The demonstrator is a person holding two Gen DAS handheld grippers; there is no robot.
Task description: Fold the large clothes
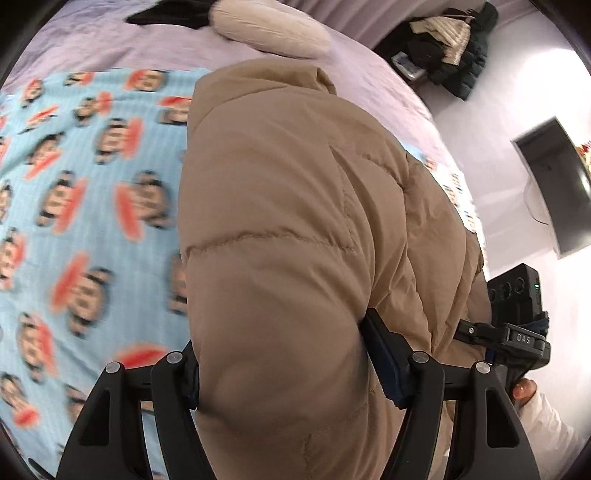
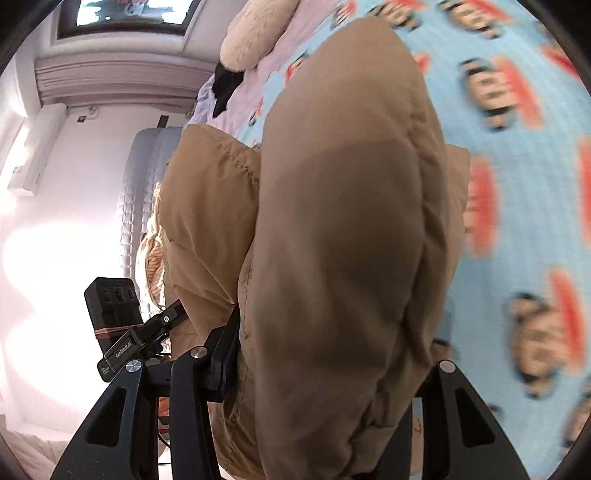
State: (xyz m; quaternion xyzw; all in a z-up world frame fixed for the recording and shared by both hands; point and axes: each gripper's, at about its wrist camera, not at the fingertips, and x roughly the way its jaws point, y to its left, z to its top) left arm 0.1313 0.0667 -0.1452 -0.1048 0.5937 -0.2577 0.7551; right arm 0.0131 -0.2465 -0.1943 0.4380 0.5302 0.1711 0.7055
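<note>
A tan puffer jacket (image 1: 288,229) fills the middle of both views, lifted over a blue blanket with a cartoon print (image 1: 85,206). My left gripper (image 1: 291,373) is shut on a thick fold of the jacket; the padding bulges between its fingers (image 1: 388,354). My right gripper (image 2: 325,365) is shut on another puffy part of the jacket (image 2: 343,240), which hides its right finger. The right gripper also shows at the right edge of the left wrist view (image 1: 517,332), and the left gripper at the lower left of the right wrist view (image 2: 122,332).
The blue blanket (image 2: 517,184) lies on a lilac bed sheet (image 1: 147,51). A beige plush pillow (image 1: 269,29) lies at the bed's far end. A pile of dark clothes (image 1: 450,48) and a dark monitor (image 1: 557,184) stand beyond the bed's right side.
</note>
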